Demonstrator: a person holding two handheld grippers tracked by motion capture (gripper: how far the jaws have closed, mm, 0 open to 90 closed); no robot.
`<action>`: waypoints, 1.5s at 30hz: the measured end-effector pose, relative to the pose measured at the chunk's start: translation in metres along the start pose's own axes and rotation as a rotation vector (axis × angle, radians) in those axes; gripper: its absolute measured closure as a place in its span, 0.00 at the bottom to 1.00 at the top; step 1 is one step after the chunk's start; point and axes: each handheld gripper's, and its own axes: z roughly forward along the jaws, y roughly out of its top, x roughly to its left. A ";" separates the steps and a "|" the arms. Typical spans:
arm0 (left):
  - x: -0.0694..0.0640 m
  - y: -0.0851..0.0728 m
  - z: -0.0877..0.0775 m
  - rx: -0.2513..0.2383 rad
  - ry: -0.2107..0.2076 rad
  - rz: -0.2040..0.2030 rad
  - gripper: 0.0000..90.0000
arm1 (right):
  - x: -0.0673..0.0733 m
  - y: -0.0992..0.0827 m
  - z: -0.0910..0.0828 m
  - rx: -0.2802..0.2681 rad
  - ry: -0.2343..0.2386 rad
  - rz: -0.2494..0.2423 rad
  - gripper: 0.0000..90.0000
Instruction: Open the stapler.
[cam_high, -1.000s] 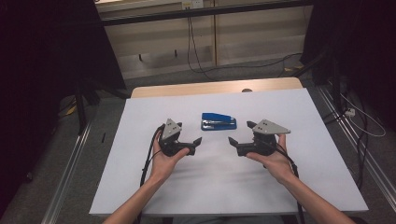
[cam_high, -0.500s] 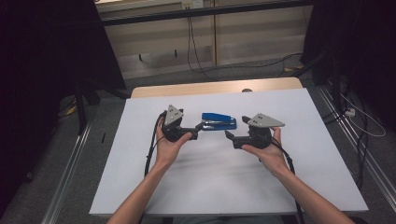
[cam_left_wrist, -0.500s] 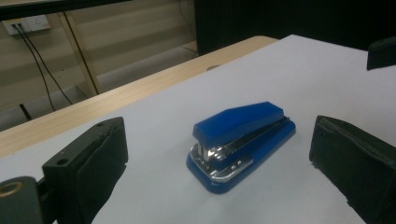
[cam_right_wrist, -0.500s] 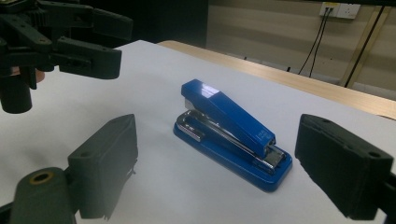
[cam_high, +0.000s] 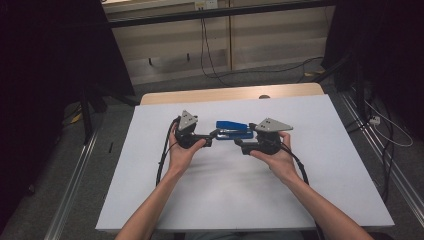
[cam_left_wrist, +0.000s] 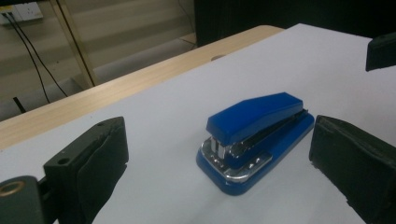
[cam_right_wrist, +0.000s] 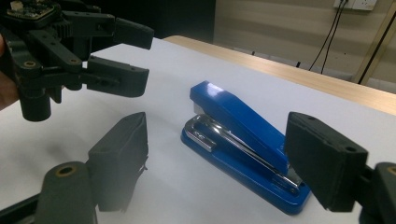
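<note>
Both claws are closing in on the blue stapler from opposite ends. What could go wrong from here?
1. The stapler lies loose on the smooth white table; a one-sided nudge from the left claw may slide or spin it.
2. The right claw, jaws just been closing but not yet touching, might catch only the sloped lid and slip.
3. The two claws, both close to the stapler, may bump each other.

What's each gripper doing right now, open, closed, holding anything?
Left gripper: open, holding nothing, at one end of the blue stapler.
Right gripper: open, jaws have just been closing, stapler between them untouched.
</note>
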 end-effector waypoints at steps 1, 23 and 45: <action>0.000 -0.002 0.000 -0.001 -0.005 -0.019 0.05 | 0.000 0.000 0.001 -0.001 0.002 0.005 0.25; -0.001 -0.013 0.006 0.056 -0.008 0.021 0.05 | -0.002 -0.003 0.016 0.067 0.070 -0.001 0.65; -0.007 -0.012 0.003 0.053 -0.051 0.046 0.44 | 0.003 -0.007 0.036 0.092 0.079 -0.033 1.00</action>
